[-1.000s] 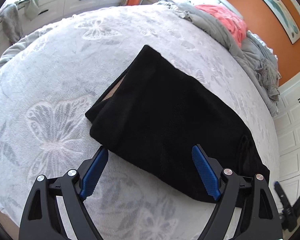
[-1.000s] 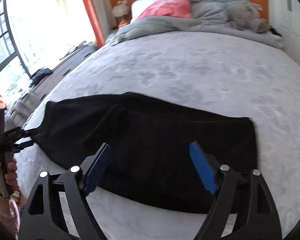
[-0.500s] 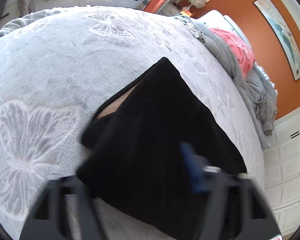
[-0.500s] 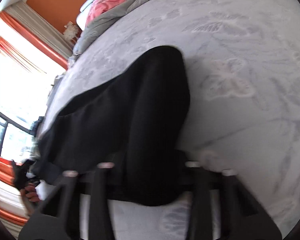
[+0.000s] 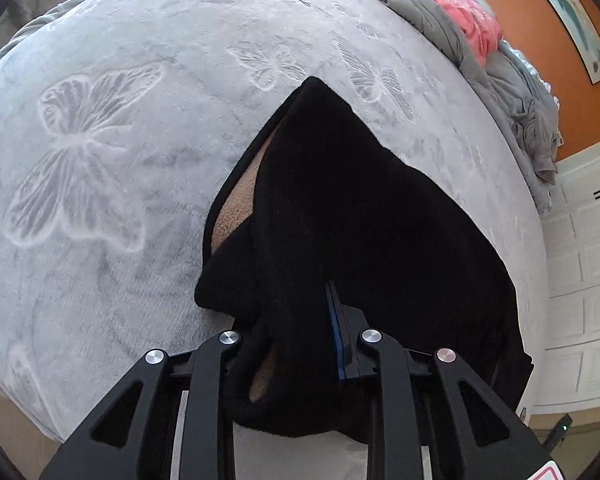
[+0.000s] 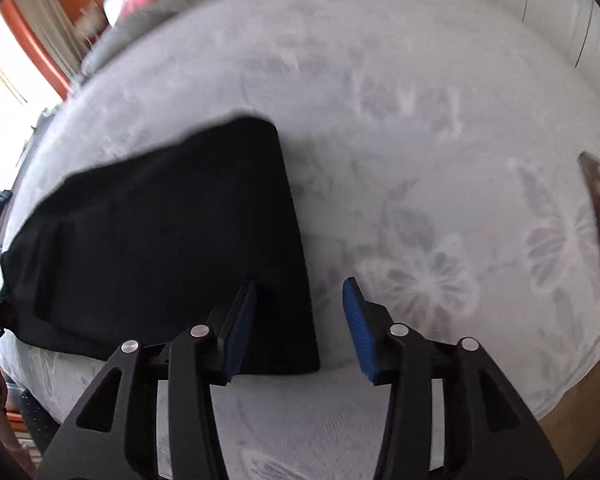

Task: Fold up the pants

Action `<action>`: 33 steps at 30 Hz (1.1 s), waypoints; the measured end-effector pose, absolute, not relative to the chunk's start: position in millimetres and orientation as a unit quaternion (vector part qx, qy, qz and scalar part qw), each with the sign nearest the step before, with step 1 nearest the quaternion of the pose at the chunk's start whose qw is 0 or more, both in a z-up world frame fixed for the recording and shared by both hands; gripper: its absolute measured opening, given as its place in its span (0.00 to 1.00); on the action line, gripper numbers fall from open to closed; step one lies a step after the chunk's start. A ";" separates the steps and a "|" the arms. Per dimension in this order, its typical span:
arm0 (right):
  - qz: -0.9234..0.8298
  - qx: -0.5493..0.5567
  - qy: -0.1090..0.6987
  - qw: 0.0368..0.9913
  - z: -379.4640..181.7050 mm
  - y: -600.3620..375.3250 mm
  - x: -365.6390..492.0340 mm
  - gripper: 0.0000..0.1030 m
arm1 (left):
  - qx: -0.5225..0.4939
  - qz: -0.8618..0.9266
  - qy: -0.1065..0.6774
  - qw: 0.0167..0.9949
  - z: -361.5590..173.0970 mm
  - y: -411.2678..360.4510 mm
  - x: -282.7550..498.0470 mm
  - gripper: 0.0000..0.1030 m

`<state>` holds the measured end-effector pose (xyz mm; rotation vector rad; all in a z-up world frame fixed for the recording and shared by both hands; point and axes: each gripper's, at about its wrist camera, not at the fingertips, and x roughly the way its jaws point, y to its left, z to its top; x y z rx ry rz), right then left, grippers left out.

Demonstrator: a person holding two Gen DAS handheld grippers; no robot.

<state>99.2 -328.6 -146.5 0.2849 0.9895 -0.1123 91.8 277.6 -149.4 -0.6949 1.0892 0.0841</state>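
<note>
L gripper [image 5: 300, 344] fingers clenched on bunched waist end of black fleece pants [image 5: 360, 220]; R gripper [image 6: 298, 330] fingers released, straddling pants' hem corner on grey butterfly-embossed bed cover [image 6: 420, 160].

Left gripper [image 5: 300, 344] and right gripper [image 6: 300, 328]: matte black linkage arms with triangular cut-outs, silver round pivot screws, and blue ribbed pads [image 6: 358, 330] on the finger faces.
</note>
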 end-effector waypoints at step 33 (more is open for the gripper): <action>0.092 0.023 0.397 0.913 -85.6 -125.0 100.8 0.53 | -0.338 0.041 0.503 0.794 -144.2 287.9 77.1 0.27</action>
